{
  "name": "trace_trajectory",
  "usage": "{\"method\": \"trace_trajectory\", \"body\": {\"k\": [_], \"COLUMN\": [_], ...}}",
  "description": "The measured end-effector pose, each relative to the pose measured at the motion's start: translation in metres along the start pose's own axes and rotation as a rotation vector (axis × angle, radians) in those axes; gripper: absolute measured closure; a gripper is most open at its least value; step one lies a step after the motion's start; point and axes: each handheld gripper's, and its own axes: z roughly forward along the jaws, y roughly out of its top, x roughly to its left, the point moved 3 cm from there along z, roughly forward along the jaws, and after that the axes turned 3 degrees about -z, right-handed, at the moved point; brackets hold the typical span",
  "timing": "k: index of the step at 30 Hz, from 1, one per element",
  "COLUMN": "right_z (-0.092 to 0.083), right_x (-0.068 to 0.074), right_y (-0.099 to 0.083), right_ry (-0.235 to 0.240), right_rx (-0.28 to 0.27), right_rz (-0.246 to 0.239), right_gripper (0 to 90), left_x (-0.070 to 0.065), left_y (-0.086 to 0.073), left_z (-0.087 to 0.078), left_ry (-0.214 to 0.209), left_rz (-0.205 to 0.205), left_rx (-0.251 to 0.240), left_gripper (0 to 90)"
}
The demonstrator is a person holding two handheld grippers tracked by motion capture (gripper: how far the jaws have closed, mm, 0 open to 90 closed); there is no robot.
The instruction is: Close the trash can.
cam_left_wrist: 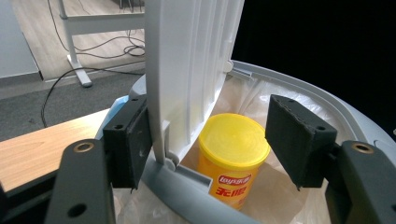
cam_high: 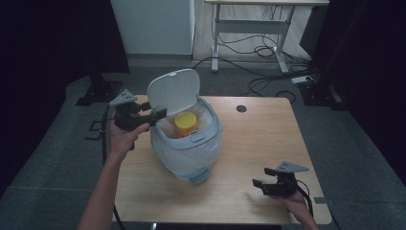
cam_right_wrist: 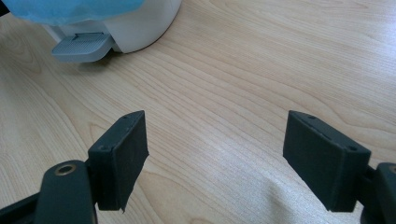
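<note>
Near the table's front edge, the right gripper rests with its 2 jaws wide apart, nothing between them; its own view adds the bin's pedal. Farther back, the left gripper gapes around the upright lid's edge, 1 pad beside it, not clamping. Inside the lined bin stands a yellow-lidded tub; the left gripper view shows its label.

Light wood counter with small round hole, under the tools. Grey carpet floor around. Beyond: white-framed desk, tangled black cables, white power strip, white panel. Dark curtains both sides.
</note>
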Motion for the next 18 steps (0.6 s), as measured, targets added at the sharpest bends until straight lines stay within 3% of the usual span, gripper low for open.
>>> {"method": "trace_trajectory", "body": {"k": [11,18], "right_z": [0.000,0.001], "right_x": [-0.001,-0.001], "right_y": [-0.001,-0.001], "right_ry": [-0.002,0.000], "right_rx": [0.002,0.009], "right_rz": [0.004,0.004], "right_gripper": [21.5,21.5], "left_x": [0.000,-0.004], "left_y": [0.011,0.009], "left_z": [0.004,0.003], "left_ry": [-0.015,-0.024], "left_rz": [0.009,0.004], "left_rx": [-0.020,-0.025], "left_gripper": [32.3,29.0]}}
